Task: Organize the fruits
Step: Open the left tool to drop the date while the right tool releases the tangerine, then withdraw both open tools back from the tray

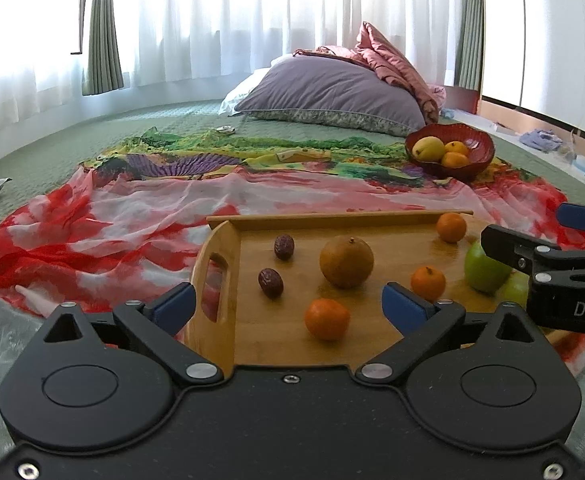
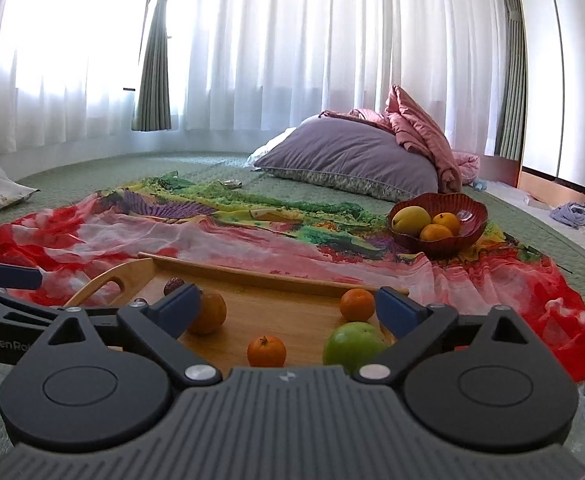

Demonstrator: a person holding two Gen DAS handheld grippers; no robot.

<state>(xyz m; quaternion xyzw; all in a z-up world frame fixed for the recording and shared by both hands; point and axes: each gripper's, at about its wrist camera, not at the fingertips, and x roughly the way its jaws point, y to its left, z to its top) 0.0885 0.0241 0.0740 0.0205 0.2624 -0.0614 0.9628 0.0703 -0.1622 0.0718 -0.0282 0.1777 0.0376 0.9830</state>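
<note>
Jaws of both the left gripper (image 1: 288,304) and right gripper (image 2: 288,306) stand wide apart, gripping nothing, above the near edge of the bamboo tray (image 1: 252,336). On it lie tangerines (image 1: 327,318), two dates (image 1: 270,283), a brown pear (image 1: 346,262) and green apples (image 1: 484,270). Far right, a red bowl (image 1: 480,148) holds more fruit.

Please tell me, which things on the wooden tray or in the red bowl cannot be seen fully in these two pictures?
- Green apples, left wrist view: right tongs cover their right side.
- Brown pear, right wrist view: partly behind a blue pad.
- Dates, right wrist view: mostly hidden by the tongs.
- Red bowl, both views: near wall hides the fruit bottoms.
- Wooden tray: near edge hidden by left tongs.
</note>
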